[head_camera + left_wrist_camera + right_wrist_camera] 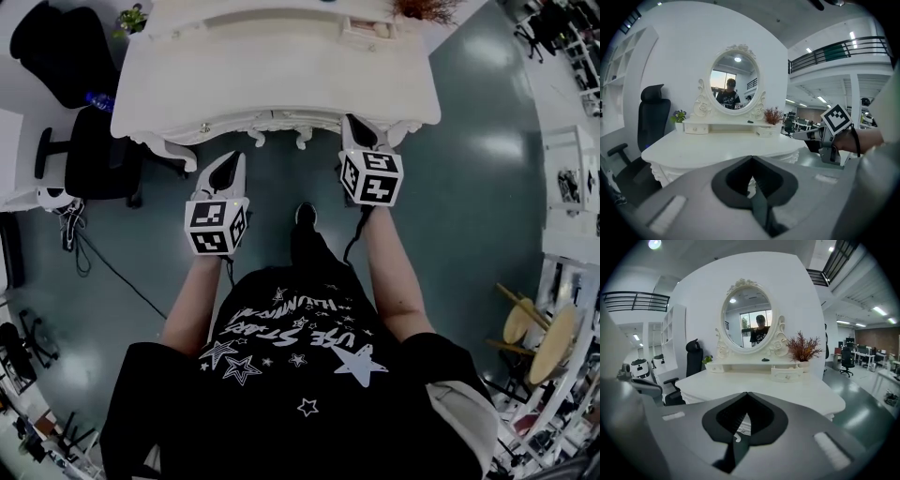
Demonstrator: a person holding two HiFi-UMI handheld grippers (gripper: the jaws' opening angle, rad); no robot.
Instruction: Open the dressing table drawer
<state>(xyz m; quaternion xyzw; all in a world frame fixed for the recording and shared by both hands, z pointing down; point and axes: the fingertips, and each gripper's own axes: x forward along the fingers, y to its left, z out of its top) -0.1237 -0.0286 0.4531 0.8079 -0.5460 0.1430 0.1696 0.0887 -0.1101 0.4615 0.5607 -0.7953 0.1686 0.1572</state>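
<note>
Both tools are held level, tips aimed at the front of the surface (pixel 281 75), which suits a pull on something set in that face. The drawer (pixel 281 119) lies just ahead of the 2 tools, under the front edge and behind the carved trim. It looks fully shut.

The right tool (pixel 359 124) is the forward one, with its tip at or just under that edge. I cannot tell whether it touches. Its jaws meet at the tip (pixel 746 393) with nothing between them. Through the gap behind the tip a small pale shape shows, possibly a knob, too small to be sure.

The left tool (pixel 234 159) sits further back, short of the edge and left of the right tool. Its jaws (pixel 751 158) are also together and hold nothing.

The opening looks not yet begun. With both pairs of jaws closed, the leading tool would need to part them to take a knob, or else hook the drawer's lower edge and draw back toward the person.
</note>
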